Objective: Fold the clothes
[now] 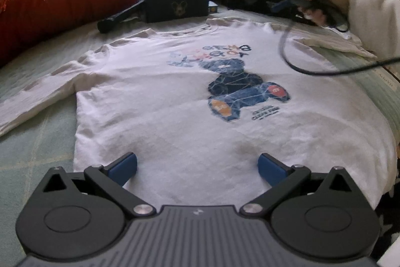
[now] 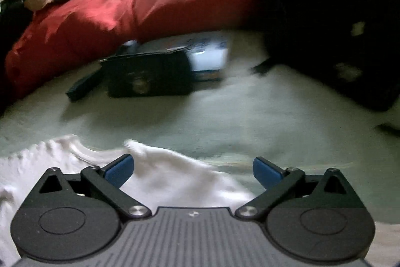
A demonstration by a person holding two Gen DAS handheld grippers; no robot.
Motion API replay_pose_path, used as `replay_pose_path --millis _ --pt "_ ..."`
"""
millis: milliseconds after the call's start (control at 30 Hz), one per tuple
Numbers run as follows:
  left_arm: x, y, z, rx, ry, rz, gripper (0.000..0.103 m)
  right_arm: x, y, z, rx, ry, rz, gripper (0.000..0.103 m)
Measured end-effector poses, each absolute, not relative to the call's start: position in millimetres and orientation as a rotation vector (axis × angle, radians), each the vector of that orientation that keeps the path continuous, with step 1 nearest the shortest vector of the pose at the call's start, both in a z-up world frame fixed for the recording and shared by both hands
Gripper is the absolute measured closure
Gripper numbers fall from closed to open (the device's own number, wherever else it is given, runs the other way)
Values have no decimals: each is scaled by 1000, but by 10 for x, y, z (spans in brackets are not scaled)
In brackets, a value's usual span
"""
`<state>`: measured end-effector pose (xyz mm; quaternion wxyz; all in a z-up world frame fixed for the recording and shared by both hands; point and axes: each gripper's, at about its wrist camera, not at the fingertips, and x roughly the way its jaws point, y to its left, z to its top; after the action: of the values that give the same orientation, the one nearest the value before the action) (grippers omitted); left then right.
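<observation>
Spread flat, print side up, on the pale green bedcover (image 1: pixel 37 154): a white long-sleeved shirt with a bear print (image 1: pixel 175 104), long axis running straight away from the left gripper (image 1: pixel 197 167), hem nearest, collar far. Left gripper poised level over the hem edge, blue pads wide apart, nothing held. Right gripper (image 2: pixel 192 172) at the far right shoulder and sleeve — likewise spread wide, empty, white cloth just beneath its left pad (image 2: pixel 120 170). No fold visible anywhere; both sleeves stretched outward.
</observation>
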<state>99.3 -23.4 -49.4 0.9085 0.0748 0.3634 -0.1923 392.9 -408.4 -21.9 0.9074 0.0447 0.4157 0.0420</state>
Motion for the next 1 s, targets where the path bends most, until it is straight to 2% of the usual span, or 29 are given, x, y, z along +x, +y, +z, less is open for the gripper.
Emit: replay_pose_path --millis 100,167,200,433,800,900,1000 --pt "967 -325 -463 168 740 -425 1 3804 -4356 -116 20 840 44 15" --pt "961 -404 -463 180 743 -437 1 3737 -4535 -80 -16 835 16 35" --pt "958 -443 -465 190 744 -440 1 3733 -4607 -119 -9 841 12 38" --pt "979 -623 -464 225 753 -448 1 3666 -4580 -388 -67 827 153 44" --pt "1041 -687 -502 224 758 -446 1 3417 -4376 -531 -340 761 230 44" --pt "1034 -689 -505 225 756 -447 1 3460 -4400 -540 -340 779 256 45" --pt "1031 -689 -508 224 755 -445 1 3531 -4571 -500 -175 827 297 65"
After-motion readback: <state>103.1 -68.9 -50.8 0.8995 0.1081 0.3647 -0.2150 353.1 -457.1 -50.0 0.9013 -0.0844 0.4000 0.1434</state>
